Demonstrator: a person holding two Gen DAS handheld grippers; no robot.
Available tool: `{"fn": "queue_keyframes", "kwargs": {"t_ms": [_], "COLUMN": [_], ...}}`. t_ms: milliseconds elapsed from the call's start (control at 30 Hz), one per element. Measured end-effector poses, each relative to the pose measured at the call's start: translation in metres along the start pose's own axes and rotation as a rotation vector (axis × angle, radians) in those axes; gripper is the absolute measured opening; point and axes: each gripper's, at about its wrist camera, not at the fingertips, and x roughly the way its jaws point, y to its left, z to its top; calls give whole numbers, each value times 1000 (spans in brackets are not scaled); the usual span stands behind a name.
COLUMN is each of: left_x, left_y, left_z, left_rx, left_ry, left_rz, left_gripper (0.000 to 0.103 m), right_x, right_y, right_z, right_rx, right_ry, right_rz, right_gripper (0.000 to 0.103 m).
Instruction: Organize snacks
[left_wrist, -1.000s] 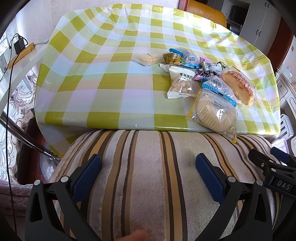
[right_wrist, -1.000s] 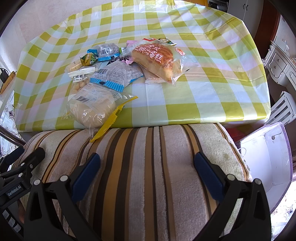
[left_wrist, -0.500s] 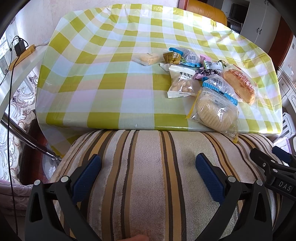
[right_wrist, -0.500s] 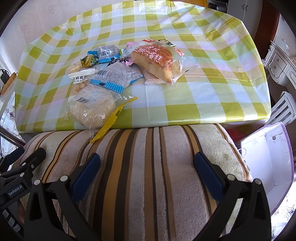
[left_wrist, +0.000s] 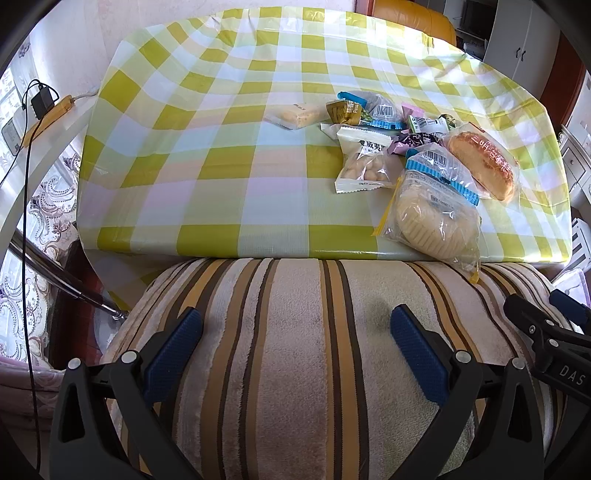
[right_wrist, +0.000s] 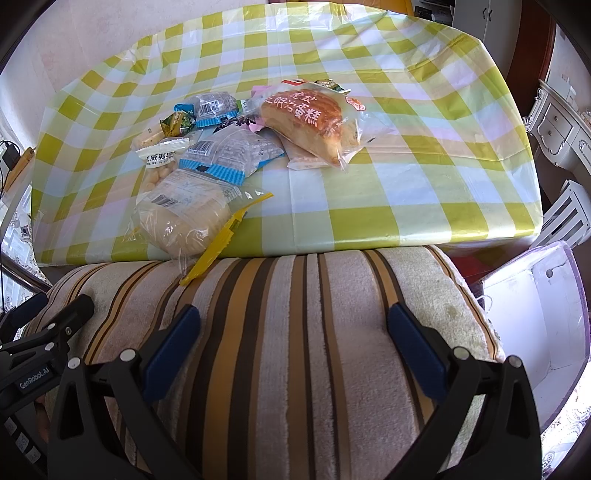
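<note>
A heap of wrapped snacks lies on the green-checked table (left_wrist: 207, 173): a clear zip bag of pale round cakes (left_wrist: 436, 221) (right_wrist: 181, 218) at the near edge, a brown bread loaf in clear wrap (left_wrist: 484, 162) (right_wrist: 310, 118), a white peanut packet (left_wrist: 364, 162) (right_wrist: 162, 162), a blue-edged packet (right_wrist: 231, 151), a pale cracker bar (left_wrist: 299, 114) and small candies (left_wrist: 345, 110). My left gripper (left_wrist: 293, 347) and right gripper (right_wrist: 293, 343) hang open over a striped cushion (left_wrist: 295, 332) (right_wrist: 295, 314), well short of the snacks, nothing between the fingers.
A clear plastic bin (right_wrist: 535, 314) stands low at the right of the cushion. A power strip with a plug (left_wrist: 44, 110) lies on a ledge at the left. A metal pole (left_wrist: 55, 273) slants below the table's left edge. White cabinets (right_wrist: 561, 129) stand at the right.
Both views have shifted only slightly; the snacks sit a touch nearer in the frames. Neither gripper has changed its opening.
</note>
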Motion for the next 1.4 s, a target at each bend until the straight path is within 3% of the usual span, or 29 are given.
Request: {"fn": "queue_keyframes", "kwargs": {"t_ms": [800,1033,1100,1200,1300,1400], "left_x": [0,-6,-10,-10,-1,9], "left_y": [-2,2,-1,-5,-22,-39], "left_z": [-1,8,14,29,44,57], "left_rx": [-3,2,20,18,42,63], "left_ry": [1,3,-17,-9,15,36], "left_rz": [1,-56,-108,-250,-334,-372], "left_gripper": [99,99,99,99,99,99], "right_x": [-1,-1,0,-4,-14,-20], "right_y": [-1,-7,-10,-16,-35,-46], "right_z": [-1,4,10,20,35,60], "right_rx": [1,19,23,47,159,142], "right_ry": [-5,26,66,98,78,36], "right_rz": [3,44,71,143,229,212], "right_gripper": [102,102,102,102,102,102]}}
